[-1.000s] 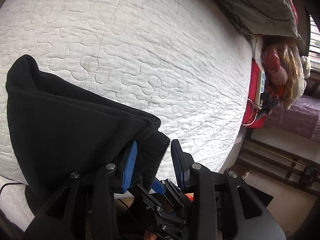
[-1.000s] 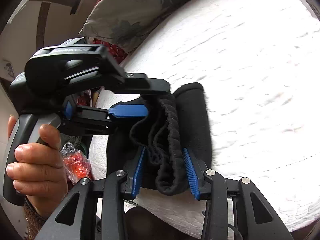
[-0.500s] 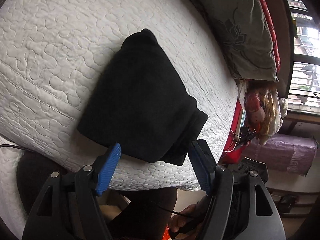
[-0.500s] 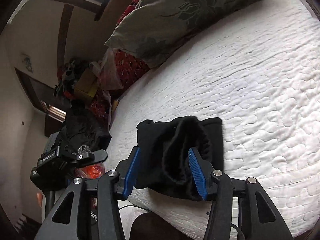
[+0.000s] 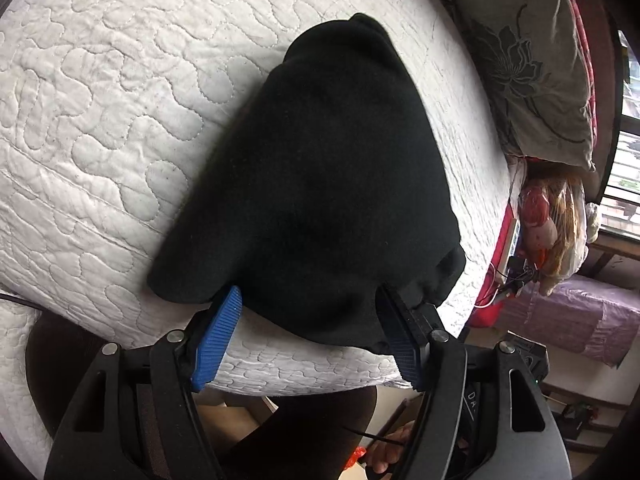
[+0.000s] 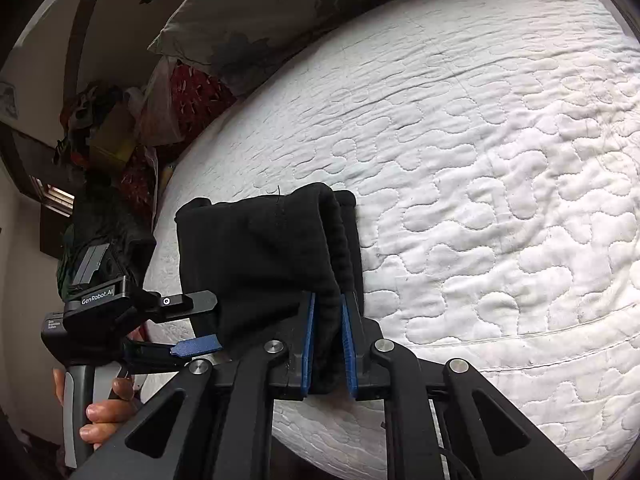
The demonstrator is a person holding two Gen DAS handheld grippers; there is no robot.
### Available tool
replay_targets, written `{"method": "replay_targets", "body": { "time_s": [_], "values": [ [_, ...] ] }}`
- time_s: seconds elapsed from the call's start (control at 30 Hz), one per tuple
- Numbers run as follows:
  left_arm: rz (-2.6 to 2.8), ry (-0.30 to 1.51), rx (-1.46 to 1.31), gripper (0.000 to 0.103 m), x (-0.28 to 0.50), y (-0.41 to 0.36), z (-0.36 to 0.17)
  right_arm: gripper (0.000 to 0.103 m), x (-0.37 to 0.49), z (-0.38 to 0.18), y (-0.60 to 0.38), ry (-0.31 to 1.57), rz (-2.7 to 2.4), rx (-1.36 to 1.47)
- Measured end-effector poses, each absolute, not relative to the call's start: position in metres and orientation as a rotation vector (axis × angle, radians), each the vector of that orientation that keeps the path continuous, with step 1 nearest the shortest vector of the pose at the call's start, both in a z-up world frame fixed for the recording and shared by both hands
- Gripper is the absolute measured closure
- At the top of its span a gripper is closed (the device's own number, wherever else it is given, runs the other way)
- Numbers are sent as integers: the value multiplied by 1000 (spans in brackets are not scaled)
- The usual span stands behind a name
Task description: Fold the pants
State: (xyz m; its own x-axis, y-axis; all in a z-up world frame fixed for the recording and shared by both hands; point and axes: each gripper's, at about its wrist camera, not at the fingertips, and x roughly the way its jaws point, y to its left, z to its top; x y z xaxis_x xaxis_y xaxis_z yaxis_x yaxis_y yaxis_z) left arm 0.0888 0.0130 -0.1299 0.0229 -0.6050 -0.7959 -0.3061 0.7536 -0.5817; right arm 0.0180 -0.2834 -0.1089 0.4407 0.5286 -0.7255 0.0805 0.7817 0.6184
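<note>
Folded black fleece pants [image 6: 264, 256] lie at the near edge of the white quilted bed [image 6: 500, 168], right gripper [image 6: 328, 344] jaws just closed, clamping the waistband, left gripper [image 5: 310, 332] jaws apart astride the near hem, open quilt beyond.

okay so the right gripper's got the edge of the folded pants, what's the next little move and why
Probably close the left gripper on the near edge. Its jaws stand wide around the black pants without pinching, while the right gripper has just closed on the waistband end, so both ends could then move together.
</note>
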Motion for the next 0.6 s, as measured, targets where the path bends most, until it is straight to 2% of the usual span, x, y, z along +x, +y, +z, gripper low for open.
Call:
{"method": "replay_targets", "body": {
  "time_s": [0.03, 0.13, 0.3, 0.33, 0.37, 0.4, 0.53, 0.6],
  "values": [
    [-295, 1557, -781, 34, 85, 19, -123, 85, 17, -106, -283, 1090, 314, 648],
    [-345, 1473, -829, 34, 87, 28, -96, 84, 14, -97, -291, 1069, 332, 721],
    [-387, 1424, -838, 34, 115, 24, -75, 76, 10, -59, -295, 909, 351, 728],
    [-384, 1424, -827, 34, 123, 19, -76, 73, 12, -52, -287, 888, 384, 714],
    [-374, 1427, -819, 34, 130, 13, -80, 63, 15, -48, -279, 882, 413, 693],
    [-364, 1435, -817, 34, 137, 8, -85, 60, 16, -47, -271, 883, 425, 670],
    [-293, 1498, -761, 34, 161, -8, -118, 60, 24, -70, -258, 940, 401, 623],
    [-268, 1530, -747, 34, 167, -11, -132, 67, 30, -94, -264, 997, 363, 649]
  ]
}}
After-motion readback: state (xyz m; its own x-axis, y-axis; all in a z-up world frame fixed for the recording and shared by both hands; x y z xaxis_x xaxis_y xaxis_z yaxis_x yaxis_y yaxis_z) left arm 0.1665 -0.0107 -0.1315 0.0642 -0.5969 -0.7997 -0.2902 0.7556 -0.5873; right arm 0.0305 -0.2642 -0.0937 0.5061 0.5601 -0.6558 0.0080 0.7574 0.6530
